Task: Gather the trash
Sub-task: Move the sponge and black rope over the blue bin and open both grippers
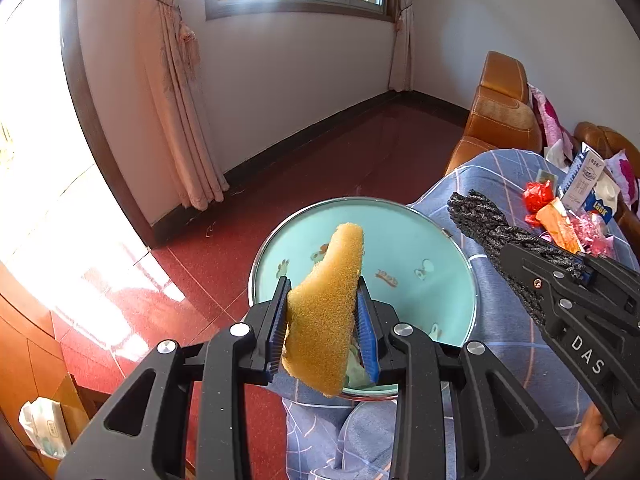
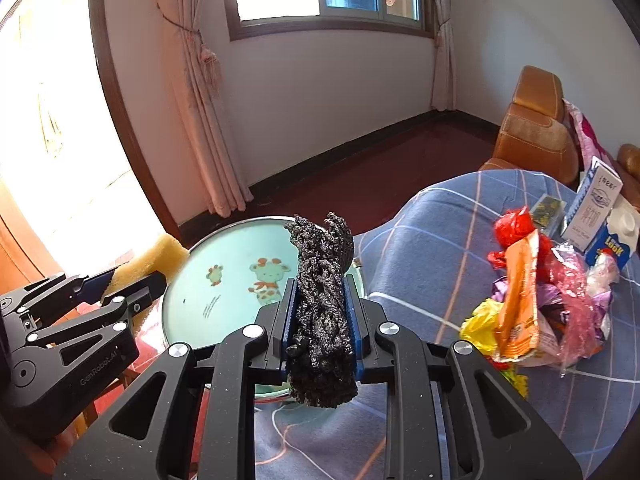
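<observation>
A yellow sponge (image 1: 326,312) is pinched in the left gripper (image 1: 323,328) jaws over the teal basin (image 1: 440,248). A black scrubber (image 2: 322,312) is clamped by the right gripper (image 2: 322,320); at three o'clock, wrappers (image 2: 536,300) are piled on the bedspread (image 2: 420,216).

The basin (image 1: 420,240) bottom hides behind the sponge (image 1: 324,312); the tissue pack (image 1: 44,428) is perhaps half cut off.
</observation>
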`<state>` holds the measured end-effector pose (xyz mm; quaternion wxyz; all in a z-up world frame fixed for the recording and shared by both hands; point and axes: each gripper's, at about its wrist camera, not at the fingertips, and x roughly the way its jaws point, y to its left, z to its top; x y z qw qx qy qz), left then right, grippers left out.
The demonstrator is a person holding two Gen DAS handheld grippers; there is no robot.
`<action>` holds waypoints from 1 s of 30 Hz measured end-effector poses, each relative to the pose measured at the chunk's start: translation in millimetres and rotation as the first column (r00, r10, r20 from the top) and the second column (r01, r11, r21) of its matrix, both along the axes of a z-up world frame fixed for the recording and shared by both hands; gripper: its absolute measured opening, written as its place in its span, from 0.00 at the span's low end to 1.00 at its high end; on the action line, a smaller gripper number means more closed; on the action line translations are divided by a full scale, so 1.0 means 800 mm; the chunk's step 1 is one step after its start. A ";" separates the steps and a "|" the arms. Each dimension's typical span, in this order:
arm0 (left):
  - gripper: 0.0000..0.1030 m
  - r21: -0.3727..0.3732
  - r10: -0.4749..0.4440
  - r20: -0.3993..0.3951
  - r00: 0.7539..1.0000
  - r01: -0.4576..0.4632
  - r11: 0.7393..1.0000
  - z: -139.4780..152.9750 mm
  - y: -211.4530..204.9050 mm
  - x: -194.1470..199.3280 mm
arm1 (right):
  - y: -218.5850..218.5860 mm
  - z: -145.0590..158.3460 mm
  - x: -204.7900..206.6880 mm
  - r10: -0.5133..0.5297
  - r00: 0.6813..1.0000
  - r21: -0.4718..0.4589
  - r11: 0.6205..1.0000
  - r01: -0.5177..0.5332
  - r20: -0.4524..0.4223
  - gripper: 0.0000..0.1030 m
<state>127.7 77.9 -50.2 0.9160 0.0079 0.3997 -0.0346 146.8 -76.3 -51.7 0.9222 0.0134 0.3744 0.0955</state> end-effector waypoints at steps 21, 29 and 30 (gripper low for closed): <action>0.31 0.026 0.031 -0.092 0.995 -0.029 0.999 -0.047 0.001 0.037 | 0.028 -0.051 0.052 0.017 0.992 0.027 1.000 -0.014 -0.126 0.23; 0.31 0.031 0.025 -0.123 0.992 -0.021 0.999 -0.063 0.000 0.051 | 0.029 -0.069 0.065 0.029 0.987 0.028 0.999 -0.024 -0.158 0.23; 0.31 0.032 0.025 -0.126 0.992 -0.022 0.999 -0.065 0.001 0.052 | 0.029 -0.071 0.067 0.028 0.987 0.027 0.999 -0.024 -0.160 0.23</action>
